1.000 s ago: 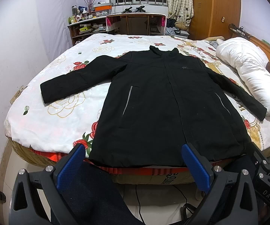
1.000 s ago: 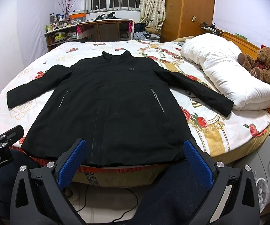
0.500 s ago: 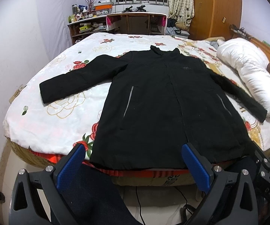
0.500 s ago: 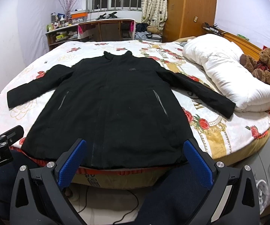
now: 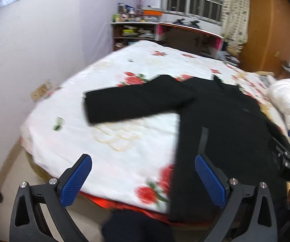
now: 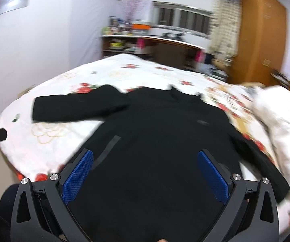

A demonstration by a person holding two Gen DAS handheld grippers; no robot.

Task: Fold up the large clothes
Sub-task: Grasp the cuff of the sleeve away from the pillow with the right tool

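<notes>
A large black coat (image 6: 161,137) lies flat, front up, on the bed with both sleeves spread out. In the left wrist view the coat (image 5: 229,133) fills the right side and its left sleeve (image 5: 132,102) stretches out ahead. My left gripper (image 5: 142,179) is open and empty, over the bed's near edge to the left of the coat's hem. My right gripper (image 6: 145,175) is open and empty, above the coat's lower body. Both views are blurred by motion.
The bed has a white sheet with red roses (image 5: 112,141). A white duvet (image 6: 280,125) lies on the bed's right side. A desk and shelves (image 6: 145,46) stand behind the bed, a wooden wardrobe (image 6: 261,36) at the back right, a wall (image 5: 24,64) on the left.
Both grippers have moved forward and to the left over the bed. The left one now faces the coat's left sleeve, the right one is over the coat's body. The coat has not moved.
</notes>
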